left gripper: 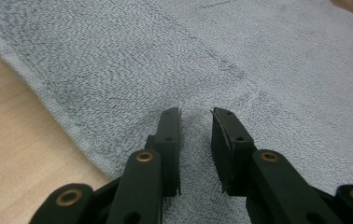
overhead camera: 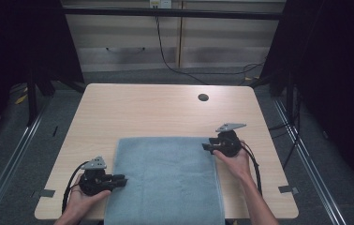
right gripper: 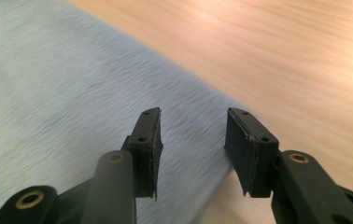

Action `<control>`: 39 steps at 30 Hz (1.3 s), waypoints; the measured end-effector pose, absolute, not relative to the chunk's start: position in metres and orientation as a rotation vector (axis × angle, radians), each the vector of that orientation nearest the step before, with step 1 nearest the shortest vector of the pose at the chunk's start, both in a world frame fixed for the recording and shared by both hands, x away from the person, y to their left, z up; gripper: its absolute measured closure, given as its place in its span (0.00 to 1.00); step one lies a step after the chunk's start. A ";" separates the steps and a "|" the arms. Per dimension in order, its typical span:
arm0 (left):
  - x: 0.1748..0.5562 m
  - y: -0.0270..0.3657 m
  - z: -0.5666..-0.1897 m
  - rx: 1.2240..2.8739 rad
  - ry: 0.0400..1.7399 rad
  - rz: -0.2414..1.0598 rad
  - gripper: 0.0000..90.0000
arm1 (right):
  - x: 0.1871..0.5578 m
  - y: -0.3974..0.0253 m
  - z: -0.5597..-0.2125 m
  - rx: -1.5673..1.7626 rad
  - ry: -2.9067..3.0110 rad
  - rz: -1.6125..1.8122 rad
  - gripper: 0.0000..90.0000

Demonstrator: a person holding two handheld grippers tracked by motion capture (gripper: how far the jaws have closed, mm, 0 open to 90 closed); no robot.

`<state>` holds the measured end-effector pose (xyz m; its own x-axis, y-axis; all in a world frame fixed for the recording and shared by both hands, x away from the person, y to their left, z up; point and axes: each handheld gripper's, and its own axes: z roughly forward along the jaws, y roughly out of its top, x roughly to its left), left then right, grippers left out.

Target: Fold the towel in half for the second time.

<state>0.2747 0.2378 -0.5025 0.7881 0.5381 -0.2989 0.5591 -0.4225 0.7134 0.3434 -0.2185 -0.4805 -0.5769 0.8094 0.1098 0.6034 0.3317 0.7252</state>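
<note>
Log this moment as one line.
left gripper: open, over towel's left edge | right gripper: open, over its right edge | towel: flat on table, ungrasped

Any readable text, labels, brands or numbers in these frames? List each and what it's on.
None readable.
The grey towel has no tag or print that shows.
The left gripper and right gripper bear no markings, nor does the table.
A small yellowish item on the far wall may be a label, but it is too small to read.
</note>
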 end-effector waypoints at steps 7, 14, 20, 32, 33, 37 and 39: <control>0.276 0.239 -0.502 2.105 0.813 -0.039 0.80 | 0.378 -0.227 -0.491 1.376 2.303 1.081 0.59; 0.304 0.251 -0.487 2.017 0.893 0.019 0.73 | 0.378 -0.229 -0.501 1.412 2.320 1.091 0.68; 0.349 0.258 -0.479 1.985 0.973 0.073 0.64 | 0.377 -0.231 -0.505 1.413 2.342 1.131 0.84; 0.410 0.243 -0.496 1.973 1.087 0.120 0.57 | 0.379 -0.231 -0.506 1.410 2.361 1.162 0.90; 0.410 0.242 -0.496 1.980 1.068 0.107 0.58 | 0.379 -0.232 -0.507 1.408 2.361 1.169 0.90; 0.407 0.232 -0.502 2.034 1.040 0.107 0.61 | 0.378 -0.233 -0.507 1.411 2.356 1.178 0.91; 0.407 0.231 -0.505 2.044 1.040 0.101 0.69 | 0.377 -0.232 -0.507 1.410 2.352 1.176 0.91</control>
